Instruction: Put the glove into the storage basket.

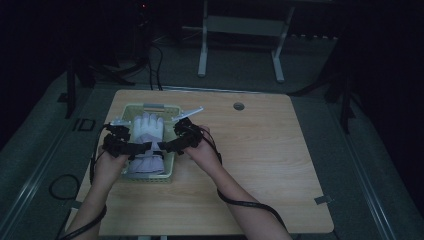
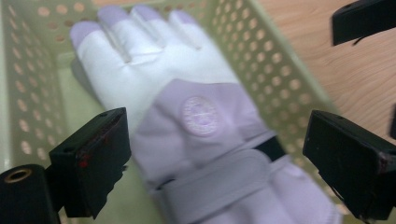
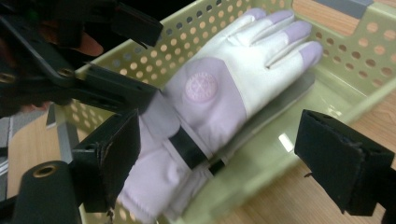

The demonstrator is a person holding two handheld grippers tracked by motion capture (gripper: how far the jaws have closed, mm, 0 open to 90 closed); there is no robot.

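glove: white-and-lilac glove [image 2: 187,112] lies in the basket [image 1: 172,107], between and beyond your two tongs
left tongs: your left tongs [image 2: 215,158] spread apart, over the cuff
right tongs: your right tongs [image 3: 233,158] spread apart, beside the left
basket: on the counter [image 1: 260,150]

Matt, pale wood-grain table [image 1: 260,165]; on it a smooth, faintly glossy green plastic basket [image 3: 261,144], perforated. Inside, a soft white-and-lilac glove [image 2: 187,112], leathery smooth, with a stitched round badge [image 2: 201,115]. Matt black jaws frame it.

Wooden table [image 1: 260,165]; green perforated basket [image 1: 131,109]; white-and-lilac glove [image 1: 145,131] inside it
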